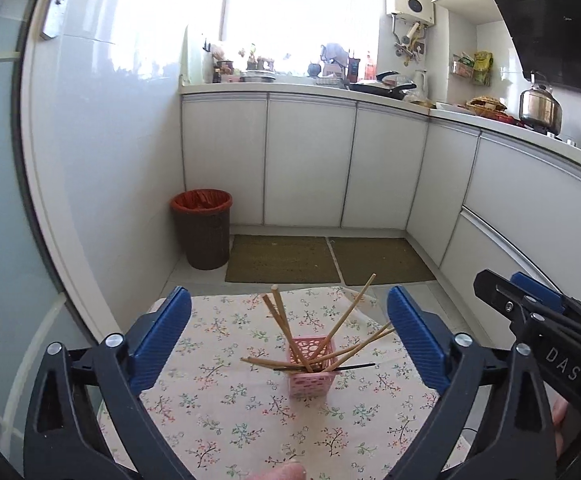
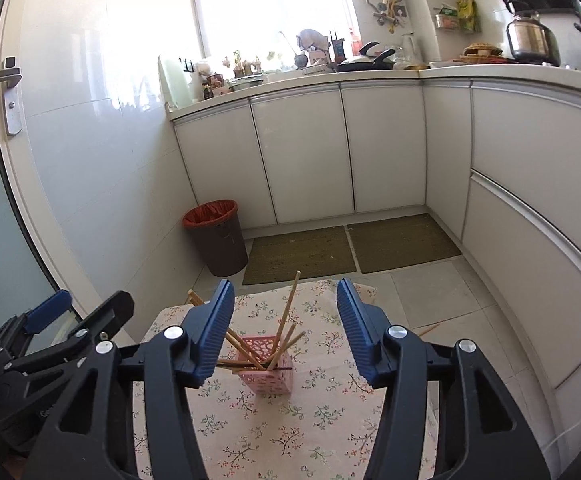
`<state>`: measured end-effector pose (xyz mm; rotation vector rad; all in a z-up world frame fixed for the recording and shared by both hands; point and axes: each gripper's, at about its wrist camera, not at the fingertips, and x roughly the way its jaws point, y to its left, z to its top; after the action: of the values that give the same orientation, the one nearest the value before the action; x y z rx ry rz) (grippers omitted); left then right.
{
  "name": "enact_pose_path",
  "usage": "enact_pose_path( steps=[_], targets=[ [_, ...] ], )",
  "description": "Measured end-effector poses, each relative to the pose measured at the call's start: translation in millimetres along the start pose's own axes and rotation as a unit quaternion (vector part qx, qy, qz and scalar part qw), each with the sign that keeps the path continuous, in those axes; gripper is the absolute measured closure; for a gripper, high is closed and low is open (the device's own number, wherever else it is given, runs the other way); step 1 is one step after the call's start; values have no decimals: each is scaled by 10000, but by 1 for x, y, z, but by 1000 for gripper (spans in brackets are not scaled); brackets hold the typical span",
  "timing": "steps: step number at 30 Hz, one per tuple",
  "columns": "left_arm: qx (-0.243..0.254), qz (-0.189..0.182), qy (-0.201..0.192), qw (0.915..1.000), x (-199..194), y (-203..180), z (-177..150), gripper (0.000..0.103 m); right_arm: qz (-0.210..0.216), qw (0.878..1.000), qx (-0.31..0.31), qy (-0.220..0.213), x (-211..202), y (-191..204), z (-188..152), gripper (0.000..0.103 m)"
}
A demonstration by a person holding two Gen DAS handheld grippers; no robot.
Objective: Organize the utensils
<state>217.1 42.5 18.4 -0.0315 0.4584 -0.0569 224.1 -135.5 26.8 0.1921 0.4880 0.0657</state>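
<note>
A pink perforated utensil holder stands upright on a floral tablecloth. Several wooden chopsticks and one dark stick lean out of it at different angles. The holder also shows in the right wrist view, with the chopsticks fanned out. My left gripper is open and empty, held above and in front of the holder. My right gripper is open and empty, also above the holder. The right gripper shows at the right edge of the left wrist view.
The small table stands in a kitchen. A brown bin with a red liner stands by the left wall. Two green mats lie before white cabinets. A kettle and pans sit on the counter. One chopstick lies on the floor.
</note>
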Motion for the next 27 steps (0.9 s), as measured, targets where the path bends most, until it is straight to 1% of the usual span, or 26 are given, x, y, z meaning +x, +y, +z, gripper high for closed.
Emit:
enact_pose_path(
  steps=[1,2,3,4,6,8,10,11,12,14,16,18,21,23,26,27],
  targets=[
    [-39,112,-70,9999,-9,1,-2,7,-92,9999,50,-10,-8,-2,-4,31],
    [-73,204,-136,9997,-18,3,-3,7,-166,9998,116,-56,-16,-3,-7,27],
    [-102,269,-180,9994,-26,4,-5,7,-215,9996,170,-105,-25,-5,-11,19],
    [-120,312,-194,9993,-34,4,-8,7,-259,9993,203,-149,-34,-5,-15,12],
    [-119,437,-96,9989,-44,4,-14,7,-377,9986,273,-238,-48,-5,-21,7],
    [-64,745,121,9971,-51,1,-19,7,-642,9975,223,-207,-61,-4,-27,7],
    [80,1162,370,9925,-57,-2,-27,7,-923,9951,236,-246,-72,-4,-33,7],
    [132,1200,414,9918,-62,-3,-31,7,-959,9946,306,-268,-78,-5,-36,7],
    [161,1109,451,9927,-68,-3,-35,7,-963,9945,347,-225,-83,-5,-38,7],
    [-96,819,329,9960,-87,2,-39,7,-1011,9942,352,-46,-92,-6,-44,7],
    [-294,676,279,9969,-103,5,-42,7,-1086,9938,248,56,-99,-4,-51,7],
    [-285,674,236,9970,-117,4,-44,7,-1180,9928,178,94,-107,-2,-55,7],
    [-206,635,216,9975,-131,-1,-44,7,-1122,9935,110,138,-117,3,-59,7],
    [-203,707,143,9972,-139,-3,-44,7,-1100,9938,84,111,-124,6,-60,7],
    [-292,818,3,9962,-148,-1,-42,7,-1188,9929,48,7,-134,7,-61,7],
    [-298,800,-2,9964,-148,-1,-41,7,-1175,9931,58,4,-136,7,-61,7]
  ],
)
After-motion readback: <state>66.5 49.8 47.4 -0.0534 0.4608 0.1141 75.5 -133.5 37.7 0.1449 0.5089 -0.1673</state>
